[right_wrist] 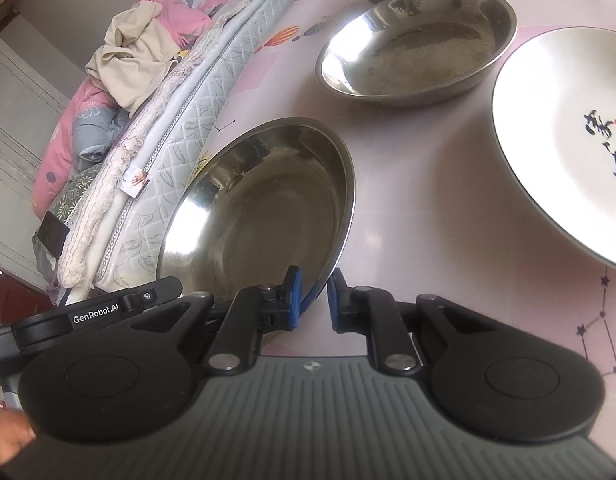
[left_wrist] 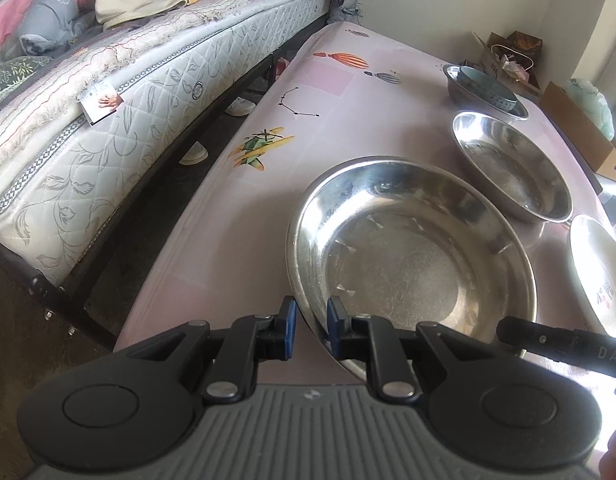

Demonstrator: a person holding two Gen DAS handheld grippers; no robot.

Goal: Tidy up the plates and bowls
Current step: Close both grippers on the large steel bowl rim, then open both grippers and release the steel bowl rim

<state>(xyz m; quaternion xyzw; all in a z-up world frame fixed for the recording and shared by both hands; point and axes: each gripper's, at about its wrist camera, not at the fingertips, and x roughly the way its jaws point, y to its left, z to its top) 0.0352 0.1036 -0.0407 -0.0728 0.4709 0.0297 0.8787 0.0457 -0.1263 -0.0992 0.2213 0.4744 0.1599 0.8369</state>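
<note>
Fingers of both grippers straddle the near rim of the largest steel bowl point(left_wrist: 412, 248): the left gripper point(left_wrist: 311, 322) has one blue pad outside the wall and one inside, and the right gripper point(right_wrist: 314, 300) does the same at the bowl's lower right edge in its own view. On both, a narrow gap shows beside the rim, so the fingers look nearly pressed together on it, though I cannot tell whether they truly clamp the metal. That bowl sits at lower centre of the left view, on the pink worktop point(left_wrist: 340, 92) beside the bed point(left_wrist: 108, 92).

Next in size, the white plate point(right_wrist: 568, 136) with dark lettering lies at the right of the right view, apart from everything. A medium steel bowl point(left_wrist: 512, 164) stands just beyond the big one, separate. At the upper right of the left view, a small teal bowl point(left_wrist: 484, 86) already sits nested in a small steel bowl point(left_wrist: 454, 88).

So one pair appears stacked; the large bowl, medium bowl and plate remain unsorted.
</note>
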